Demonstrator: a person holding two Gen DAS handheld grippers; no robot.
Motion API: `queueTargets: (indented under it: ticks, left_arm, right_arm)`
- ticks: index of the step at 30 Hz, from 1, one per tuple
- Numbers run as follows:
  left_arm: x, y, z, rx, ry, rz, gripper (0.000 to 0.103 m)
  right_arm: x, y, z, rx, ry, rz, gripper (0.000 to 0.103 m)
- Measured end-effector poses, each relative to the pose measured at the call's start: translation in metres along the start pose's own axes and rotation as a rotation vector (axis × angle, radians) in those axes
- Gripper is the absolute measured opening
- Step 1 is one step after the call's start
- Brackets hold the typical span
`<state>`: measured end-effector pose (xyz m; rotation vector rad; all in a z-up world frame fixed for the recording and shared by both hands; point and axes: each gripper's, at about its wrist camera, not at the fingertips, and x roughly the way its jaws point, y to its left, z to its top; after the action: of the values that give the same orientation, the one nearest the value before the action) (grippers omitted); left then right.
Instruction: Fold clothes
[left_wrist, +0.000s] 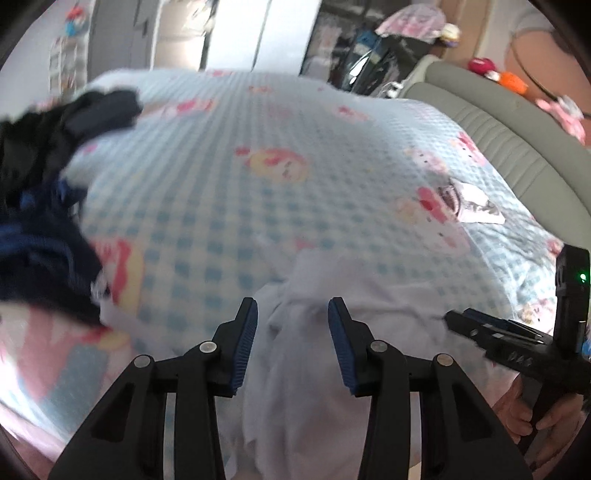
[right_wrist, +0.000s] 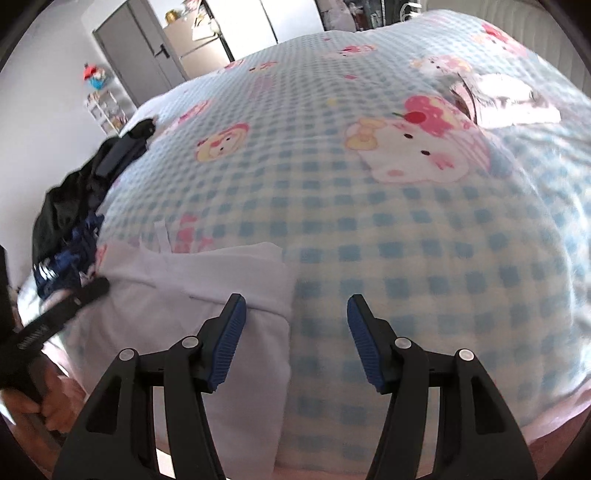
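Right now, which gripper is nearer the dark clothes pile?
Left. The left gripper hangs over the white garment, with the dark pile just beyond its left side. The right gripper is farther, past the garment's other edge.

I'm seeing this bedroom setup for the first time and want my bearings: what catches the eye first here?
The blue-checked cartoon-cat bedspread fills both views. A white garment lies crumpled at its near edge, under the open left gripper; the right gripper, also open, straddles that garment's right edge. A dark pile of black and navy clothes sits at the bed's left side.
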<state>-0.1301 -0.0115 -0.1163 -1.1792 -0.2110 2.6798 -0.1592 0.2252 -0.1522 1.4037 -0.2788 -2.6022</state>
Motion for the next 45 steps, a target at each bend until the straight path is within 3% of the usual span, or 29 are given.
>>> queueTargets:
  ticks: [2,5,8,10,15,20,22,25,28,32,34,36,39,42,45]
  left_arm:
    - [-0.003,-0.018,0.004,0.095,-0.02,0.039,0.043]
    - [-0.002,-0.043,0.004,0.235,-0.02,0.032,0.043]
    - [0.013,-0.061,0.0,0.282,0.028,-0.021,0.044]
    - [0.025,-0.062,-0.004,0.285,0.061,0.0,0.044]
    - [0.033,-0.041,-0.006,0.225,0.087,0.023,0.046]
    - [0.034,0.004,-0.002,0.073,0.108,0.105,0.049]
    - [0.024,0.017,0.0,-0.003,0.092,0.018,0.049]
    - [0.004,0.007,0.005,0.036,0.006,-0.026,0.048]
    - [0.018,-0.003,0.009,0.068,0.052,-0.023,0.048]
    - [0.049,0.008,0.007,0.045,0.147,0.078,0.049]
    - [0.051,0.02,0.007,-0.007,0.16,0.118,0.057]
    - [0.042,0.031,0.007,-0.057,0.141,0.163,0.057]
    - [0.018,0.039,0.006,-0.106,0.07,0.216,0.054]
    - [-0.001,0.035,0.004,-0.131,0.008,0.092,0.054]
    - [0.004,0.009,0.011,-0.02,0.024,-0.073,0.055]
  right_arm:
    - [0.0,0.007,0.0,-0.01,0.01,0.01,0.059]
    - [-0.001,0.016,-0.001,-0.034,0.014,0.013,0.059]
    - [-0.002,0.025,-0.004,-0.059,0.021,0.013,0.059]
    - [0.002,0.028,-0.007,-0.067,0.034,0.001,0.058]
    - [0.01,0.029,-0.015,-0.089,0.061,-0.01,0.06]
    - [0.011,0.017,-0.015,-0.054,0.056,-0.025,0.066]
    - [0.008,0.014,-0.013,-0.03,0.045,-0.014,0.066]
    - [0.006,0.019,-0.004,-0.043,0.013,0.005,0.066]
    - [0.014,0.027,0.006,-0.084,0.009,0.027,0.067]
    - [0.036,0.029,0.019,-0.092,0.034,0.017,0.066]
    - [0.037,0.023,0.027,-0.062,0.014,-0.021,0.066]
    - [0.031,0.009,0.032,-0.005,-0.014,-0.07,0.066]
    - [0.017,-0.007,0.029,0.059,-0.032,-0.026,0.066]
    - [0.004,-0.002,0.016,0.039,-0.024,0.076,0.066]
    - [0.005,0.011,0.008,-0.004,-0.006,0.094,0.067]
